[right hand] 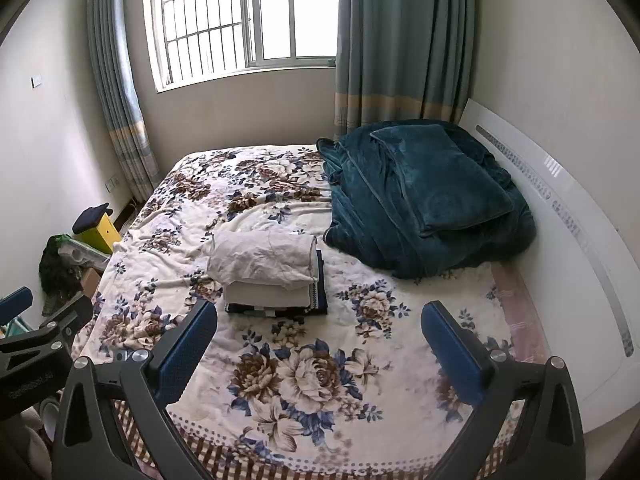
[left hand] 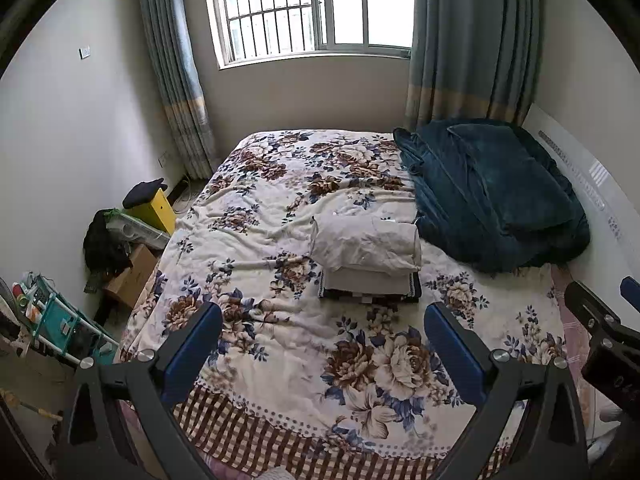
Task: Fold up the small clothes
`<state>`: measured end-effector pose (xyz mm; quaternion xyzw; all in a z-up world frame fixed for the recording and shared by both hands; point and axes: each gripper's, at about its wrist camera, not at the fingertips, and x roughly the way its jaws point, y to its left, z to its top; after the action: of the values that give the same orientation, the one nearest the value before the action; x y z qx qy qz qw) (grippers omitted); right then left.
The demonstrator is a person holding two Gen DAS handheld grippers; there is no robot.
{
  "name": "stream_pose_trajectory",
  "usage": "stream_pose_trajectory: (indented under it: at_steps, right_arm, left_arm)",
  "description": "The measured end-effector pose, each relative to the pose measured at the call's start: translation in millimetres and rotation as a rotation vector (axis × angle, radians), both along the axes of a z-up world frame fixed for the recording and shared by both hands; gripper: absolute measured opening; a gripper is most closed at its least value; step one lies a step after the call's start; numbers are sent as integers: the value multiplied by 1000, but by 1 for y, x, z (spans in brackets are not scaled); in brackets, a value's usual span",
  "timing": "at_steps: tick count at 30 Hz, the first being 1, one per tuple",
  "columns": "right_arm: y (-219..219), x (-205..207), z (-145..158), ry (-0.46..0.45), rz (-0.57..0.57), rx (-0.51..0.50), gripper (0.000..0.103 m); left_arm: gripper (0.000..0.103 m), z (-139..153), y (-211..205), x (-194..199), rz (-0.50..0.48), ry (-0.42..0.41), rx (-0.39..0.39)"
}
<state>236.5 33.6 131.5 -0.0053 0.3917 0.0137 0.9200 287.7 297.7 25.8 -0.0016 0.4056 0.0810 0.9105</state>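
Note:
A stack of folded clothes lies in the middle of the floral bed cover, with a cream garment on top and dark pieces underneath. It also shows in the right wrist view. My left gripper is open and empty, held above the near part of the bed, short of the stack. My right gripper is open and empty, at the same height beside it. The right gripper's body shows at the right edge of the left wrist view.
A heap of dark teal blankets fills the far right of the bed against a white headboard. Left of the bed stand a yellow box, a cardboard box and a teal cart. A curtained window is behind.

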Motion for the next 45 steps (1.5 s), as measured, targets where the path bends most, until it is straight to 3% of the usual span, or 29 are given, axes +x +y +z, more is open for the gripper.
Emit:
stream_pose_trajectory:
  at_steps: [45]
  right_arm:
    - [7, -3, 2, -7, 1, -4, 103]
  left_arm:
    - [103, 10, 3, -8, 2, -22, 3]
